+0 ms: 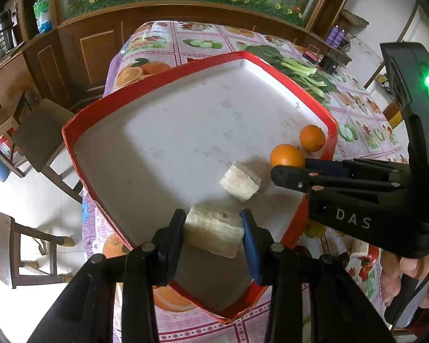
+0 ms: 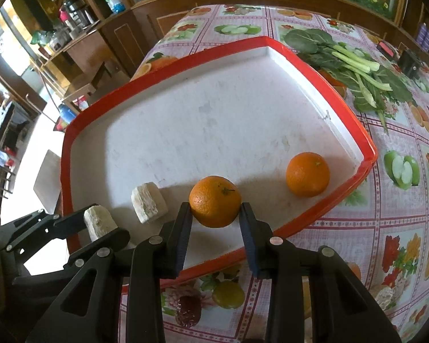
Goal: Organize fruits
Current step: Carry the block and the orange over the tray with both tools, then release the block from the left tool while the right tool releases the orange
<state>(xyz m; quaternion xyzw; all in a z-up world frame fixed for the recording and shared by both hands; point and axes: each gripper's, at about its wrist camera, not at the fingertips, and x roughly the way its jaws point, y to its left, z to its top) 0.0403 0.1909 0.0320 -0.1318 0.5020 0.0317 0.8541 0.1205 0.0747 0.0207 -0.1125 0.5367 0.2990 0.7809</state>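
Red-rimmed tray (image 2: 80,131) receives sorted produce: left gripper (image 1: 213,230) jaws clamp a pale chunk (image 1: 214,233), right gripper (image 2: 216,214) jaws an orange (image 2: 214,200), second orange (image 2: 307,174) at two o'clock.

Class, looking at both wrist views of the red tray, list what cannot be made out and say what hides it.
- Left wrist view: most of the held orange is hidden behind the right gripper.
- Right wrist view: the pale chunk held by the left gripper is partly covered by its fingers.
- Both views: the tray's near corner is covered by the grippers.
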